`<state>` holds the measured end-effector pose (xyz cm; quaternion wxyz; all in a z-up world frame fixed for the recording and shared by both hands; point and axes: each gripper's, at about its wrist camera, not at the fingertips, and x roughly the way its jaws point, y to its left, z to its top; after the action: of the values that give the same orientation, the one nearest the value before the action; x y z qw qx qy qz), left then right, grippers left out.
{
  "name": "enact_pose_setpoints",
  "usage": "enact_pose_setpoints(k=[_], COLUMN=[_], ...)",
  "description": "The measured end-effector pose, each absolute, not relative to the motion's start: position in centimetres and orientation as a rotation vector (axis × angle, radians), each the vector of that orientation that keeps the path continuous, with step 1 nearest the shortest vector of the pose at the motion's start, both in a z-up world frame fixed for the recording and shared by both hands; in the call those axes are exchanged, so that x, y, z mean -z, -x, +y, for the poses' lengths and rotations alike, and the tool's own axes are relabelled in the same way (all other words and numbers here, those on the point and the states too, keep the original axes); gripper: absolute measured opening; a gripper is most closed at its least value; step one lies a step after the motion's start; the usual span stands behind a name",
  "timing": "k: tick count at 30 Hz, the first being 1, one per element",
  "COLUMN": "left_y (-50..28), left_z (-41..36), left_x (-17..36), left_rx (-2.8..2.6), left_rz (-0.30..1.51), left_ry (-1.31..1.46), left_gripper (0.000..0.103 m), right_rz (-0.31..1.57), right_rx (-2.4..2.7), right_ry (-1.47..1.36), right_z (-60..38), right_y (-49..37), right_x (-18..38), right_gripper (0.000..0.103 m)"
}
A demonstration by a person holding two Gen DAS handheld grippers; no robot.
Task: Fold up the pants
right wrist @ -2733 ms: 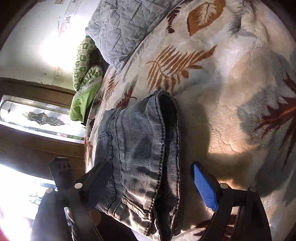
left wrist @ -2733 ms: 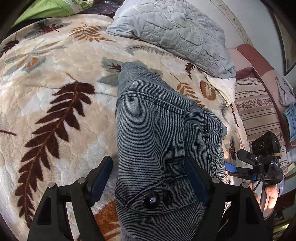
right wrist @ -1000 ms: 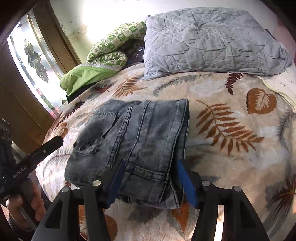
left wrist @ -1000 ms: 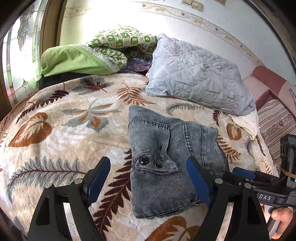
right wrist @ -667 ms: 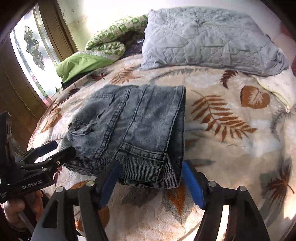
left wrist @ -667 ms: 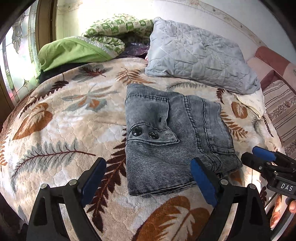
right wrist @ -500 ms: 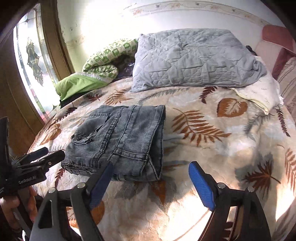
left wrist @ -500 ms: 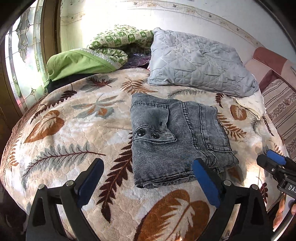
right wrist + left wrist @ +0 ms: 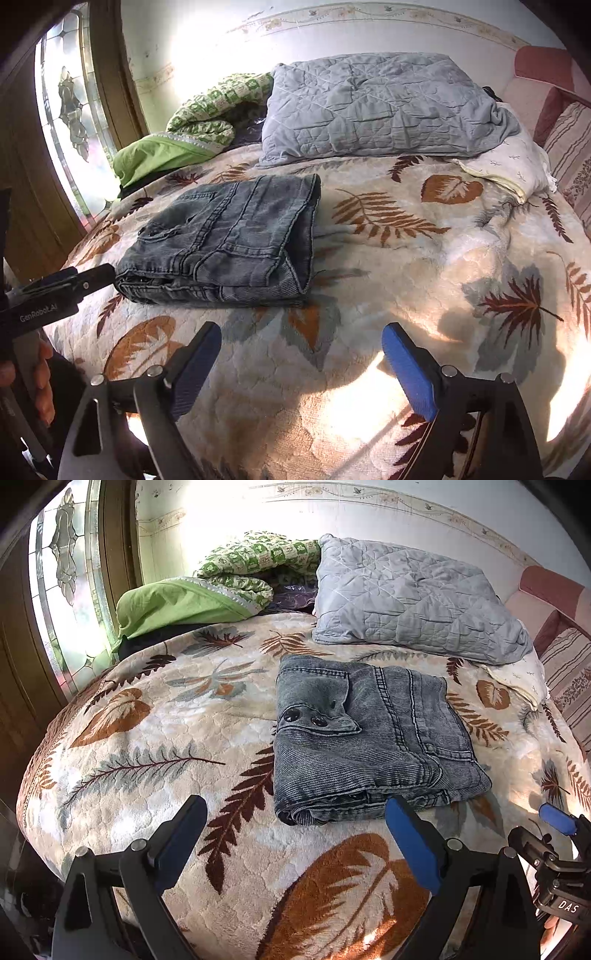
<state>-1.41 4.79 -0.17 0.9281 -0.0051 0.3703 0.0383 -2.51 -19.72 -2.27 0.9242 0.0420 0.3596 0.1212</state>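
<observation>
The grey denim pants [image 9: 365, 734] lie folded into a compact stack on the leaf-patterned bedspread [image 9: 147, 746]. They also show in the right wrist view [image 9: 229, 240], left of centre. My left gripper [image 9: 295, 808] is open and empty, held back from the near edge of the stack. My right gripper [image 9: 301, 336] is open and empty, above the bedspread [image 9: 424, 258] in front and to the right of the stack. Neither gripper touches the pants. The right gripper's blue fingertip [image 9: 557, 818] shows at the lower right of the left wrist view.
A grey quilted pillow [image 9: 410, 598] lies behind the pants against the wall. Green bedding [image 9: 192, 598] is heaped at the back left by a stained-glass window [image 9: 62, 583]. A striped cushion [image 9: 569, 679] is at the right. The bed edge drops off at the left.
Both grippers have pulled back and up from the folded pants, which now lie farther off. The pants have not moved over the last second. Both grippers stay open.
</observation>
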Motion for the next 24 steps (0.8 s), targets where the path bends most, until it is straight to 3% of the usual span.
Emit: enact_pose_setpoints(k=[9,24], left_y=[2.0,3.8], left_z=[5.4,6.6], left_x=[2.5,0.7], left_rx=[-0.088,-0.029], left_rz=[0.747,0.691], left_ry=[-0.039,0.032], left_gripper=[0.097,0.097], right_rz=[0.753,0.633], right_rx=[-0.258,-0.221], right_ry=[-0.005,0.069], right_z=[-17.9,-15.1], right_y=[3.0,3.8], right_x=[3.3,1.3], right_gripper=[0.094,0.095])
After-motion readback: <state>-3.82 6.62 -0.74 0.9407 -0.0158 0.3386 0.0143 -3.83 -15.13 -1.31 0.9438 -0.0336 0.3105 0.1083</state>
